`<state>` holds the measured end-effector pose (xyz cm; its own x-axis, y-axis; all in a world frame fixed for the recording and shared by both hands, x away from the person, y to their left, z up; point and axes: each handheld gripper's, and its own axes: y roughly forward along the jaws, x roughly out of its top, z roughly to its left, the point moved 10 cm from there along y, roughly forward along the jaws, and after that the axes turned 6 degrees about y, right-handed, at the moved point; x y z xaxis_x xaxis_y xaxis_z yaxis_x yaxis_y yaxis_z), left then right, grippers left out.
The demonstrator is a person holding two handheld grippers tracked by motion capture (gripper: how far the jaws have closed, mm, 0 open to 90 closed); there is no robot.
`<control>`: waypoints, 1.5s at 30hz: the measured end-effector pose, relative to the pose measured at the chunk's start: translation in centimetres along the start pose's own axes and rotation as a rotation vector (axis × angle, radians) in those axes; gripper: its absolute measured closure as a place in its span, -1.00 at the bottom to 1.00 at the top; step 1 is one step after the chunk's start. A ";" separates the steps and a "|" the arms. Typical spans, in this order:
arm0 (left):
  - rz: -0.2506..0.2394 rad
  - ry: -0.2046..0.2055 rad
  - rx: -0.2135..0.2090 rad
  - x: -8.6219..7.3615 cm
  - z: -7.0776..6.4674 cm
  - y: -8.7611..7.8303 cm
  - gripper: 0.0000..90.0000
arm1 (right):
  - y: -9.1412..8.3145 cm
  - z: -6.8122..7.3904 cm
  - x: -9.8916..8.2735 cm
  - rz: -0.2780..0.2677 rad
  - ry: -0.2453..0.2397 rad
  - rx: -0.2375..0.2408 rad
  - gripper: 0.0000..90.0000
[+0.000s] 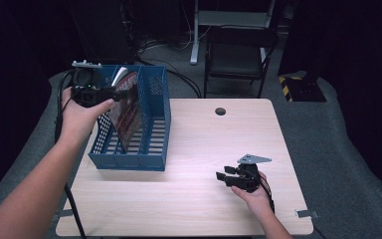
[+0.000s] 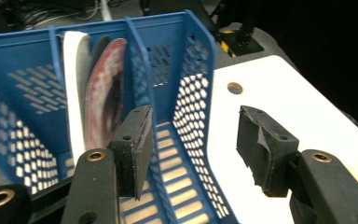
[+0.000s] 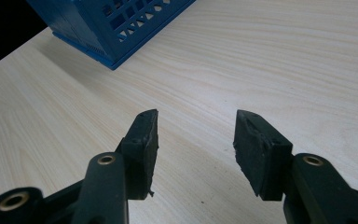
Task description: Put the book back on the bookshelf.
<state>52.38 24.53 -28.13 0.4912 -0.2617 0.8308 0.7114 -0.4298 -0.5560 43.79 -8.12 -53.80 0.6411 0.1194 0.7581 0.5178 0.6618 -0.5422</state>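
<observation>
On the left part of the pale wooden desk (image 1: 189,149) stands a blue perforated file rack (image 1: 151,144) with upright dividers; books (image 1: 129,107) stand on edge in one of its middle compartments, tilted a little — a dark red cover faces the camera in the high view, and in the left gripper view a white-edged one (image 2: 73,93) stands just beside the red one (image 2: 105,93). Above the rack's left wall hangs the left gripper (image 1: 117,94), held in the person's left hand (image 1: 82,114); its jaws stand about half open with nothing between them; seen along its own jaws, one pad (image 2: 133,144) lies over the compartment next to the books and the other (image 2: 261,147) over the bare desk beyond the rack's right wall, neither touching the books. Well apart, near the front right of the desk, the right gripper (image 1: 222,178) sits low over the wood in the right hand (image 1: 253,196), pointing left toward the rack; its jaws are likewise parted and empty — plain desk grain shows in the gap, and a corner of the rack (image 3: 112,28) shows farther off.
</observation>
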 end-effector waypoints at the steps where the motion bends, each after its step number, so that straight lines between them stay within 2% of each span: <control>1: 0.004 0.009 -0.007 0.0 -0.4 -0.1 0.02 | 0.0 0.0 0.0 0.000 0.007 -0.001 0.10; 4: 0.002 0.029 -0.026 0.0 -1.4 -0.3 0.02 | 0.0 0.0 0.0 0.003 0.005 0.002 0.10; 6: 0.004 0.060 -0.050 0.0 -2.6 -0.5 0.02 | 0.1 0.0 -0.1 0.005 -0.001 -0.001 0.10; 8: 0.003 0.073 -0.054 0.0 -2.9 -0.5 0.02 | 0.1 0.1 -0.1 0.007 0.000 0.000 0.10; 9: 0.006 0.086 -0.070 0.0 -3.7 -0.5 0.01 | 0.1 0.1 -0.1 0.007 0.001 0.001 0.10; 10: 0.006 0.086 -0.070 0.0 -3.7 -0.5 0.01 | 0.1 0.1 -0.1 0.007 0.001 0.001 0.10; 13: 0.018 0.121 -0.100 -0.2 -5.2 -0.3 0.00 | 0.1 0.0 0.0 0.003 0.005 -0.002 0.10; 14: 0.018 0.121 -0.100 -0.2 -5.2 -0.3 0.00 | 0.1 0.0 0.0 0.003 0.005 -0.002 0.10; 15: 0.025 0.138 -0.117 -0.4 -5.9 -0.2 0.00 | 0.1 0.0 0.0 0.001 0.002 0.000 0.10; 21: 0.039 0.174 -0.151 -0.8 -7.4 0.1 -0.01 | 0.1 0.0 -0.1 0.008 0.007 0.001 0.10; 26: 0.043 0.184 -0.180 -1.4 -8.3 0.6 -0.01 | 0.1 0.0 0.0 0.006 0.005 0.002 0.10; 31: 0.035 0.181 -0.215 -2.4 -9.4 1.1 -0.01 | 0.1 0.0 0.0 0.007 0.007 0.002 0.10; 34: 0.052 0.191 -0.237 -3.6 -10.2 1.6 -0.01 | 0.2 0.0 -0.1 0.008 0.007 0.001 0.10; 39: 0.053 0.211 -0.243 -5.4 -11.1 2.7 -0.01 | 0.2 0.0 0.0 0.005 0.010 0.000 0.09; 40: 0.071 0.225 -0.251 -5.8 -11.1 2.8 -0.01 | 0.2 0.0 -0.1 0.007 0.010 0.000 0.09; 41: 0.069 0.219 -0.246 -6.0 -11.3 3.0 -0.01 | 0.2 -0.1 -0.1 0.008 0.009 -0.002 0.09; 45: 0.092 0.258 -0.235 -7.5 -11.8 4.0 -0.01 | 0.3 -0.1 -0.1 0.008 0.002 -0.002 0.09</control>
<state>45.65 14.59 -36.29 0.3834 -0.5050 0.7733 0.5207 -0.5733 -0.6326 43.89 -7.99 -54.05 0.6469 0.1232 0.7526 0.5136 0.6591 -0.5493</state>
